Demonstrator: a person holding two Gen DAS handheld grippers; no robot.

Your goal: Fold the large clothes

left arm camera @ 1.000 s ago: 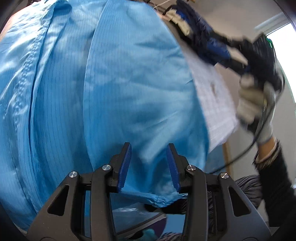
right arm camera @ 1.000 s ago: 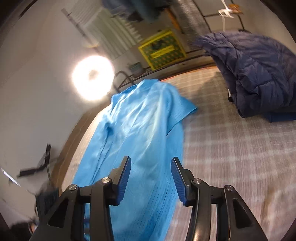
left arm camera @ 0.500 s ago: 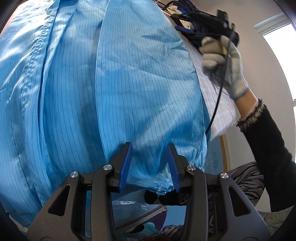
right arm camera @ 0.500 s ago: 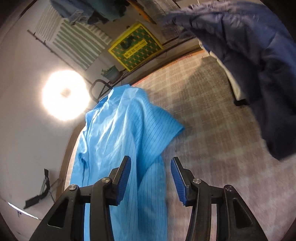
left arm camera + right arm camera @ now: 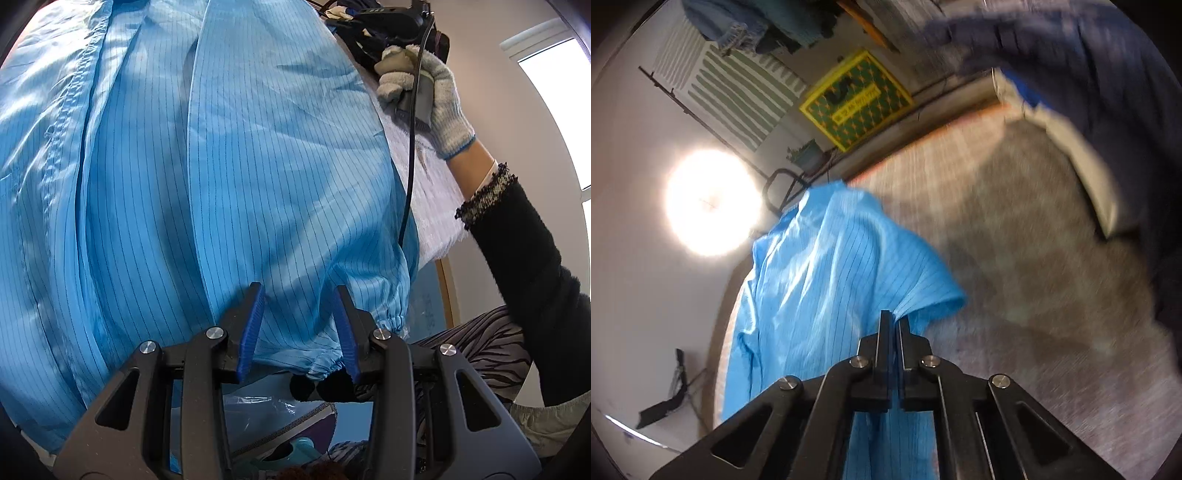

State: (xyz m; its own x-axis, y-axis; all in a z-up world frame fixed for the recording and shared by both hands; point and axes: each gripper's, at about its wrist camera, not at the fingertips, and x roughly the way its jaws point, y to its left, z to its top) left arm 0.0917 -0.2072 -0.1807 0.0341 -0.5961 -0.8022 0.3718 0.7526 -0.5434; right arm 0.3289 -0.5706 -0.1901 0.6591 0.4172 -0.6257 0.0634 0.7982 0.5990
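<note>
A grey checked bedcover (image 5: 1034, 258) lay bare beside the blue pinstriped garment (image 5: 831, 266); the right gripper (image 5: 894, 325) had just pinched its fold, the left gripper (image 5: 297, 325) half-open around a cuff

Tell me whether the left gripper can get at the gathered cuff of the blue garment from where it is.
Probably yes: the left gripper is open just above the blue garment, its gathered cuff lies between the fingers, nothing covering it.

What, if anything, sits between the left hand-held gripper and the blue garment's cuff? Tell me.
Nothing visible does. The left hand-held gripper stands open right over the elastic cuff of the blue garment, no object between them.
</note>
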